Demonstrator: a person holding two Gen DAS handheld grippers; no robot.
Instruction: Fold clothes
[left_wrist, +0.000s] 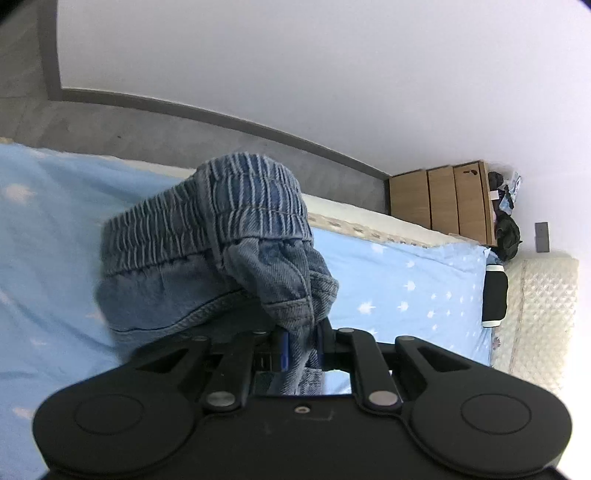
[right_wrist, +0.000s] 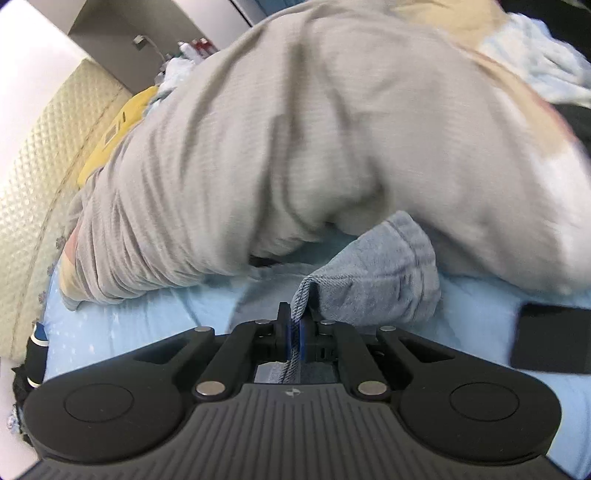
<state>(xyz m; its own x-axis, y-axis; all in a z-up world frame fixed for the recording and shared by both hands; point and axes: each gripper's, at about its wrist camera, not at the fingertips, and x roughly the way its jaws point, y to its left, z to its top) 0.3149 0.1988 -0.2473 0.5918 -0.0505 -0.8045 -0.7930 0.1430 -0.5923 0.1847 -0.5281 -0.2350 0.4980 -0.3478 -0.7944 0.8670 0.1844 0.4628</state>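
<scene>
A pair of small blue denim shorts with a gathered elastic waistband (left_wrist: 207, 218) hangs bunched in the left wrist view, lifted above the light blue star-print sheet (left_wrist: 406, 280). My left gripper (left_wrist: 301, 343) is shut on a fold of that denim. In the right wrist view my right gripper (right_wrist: 294, 334) is shut on a thin hemmed edge of the denim (right_wrist: 376, 277), which curls up in front of it. A person's grey sleeve (right_wrist: 280, 147) fills most of that view, blurred, just behind the cloth.
A cream quilted mattress edge (left_wrist: 543, 302) borders the sheet. A wooden cabinet (left_wrist: 443, 199) stands in the far corner by the white wall, with dark clutter beside it. A black and white object (left_wrist: 495, 295) lies at the sheet's edge. A yellow garment (right_wrist: 110, 136) lies by the sleeve.
</scene>
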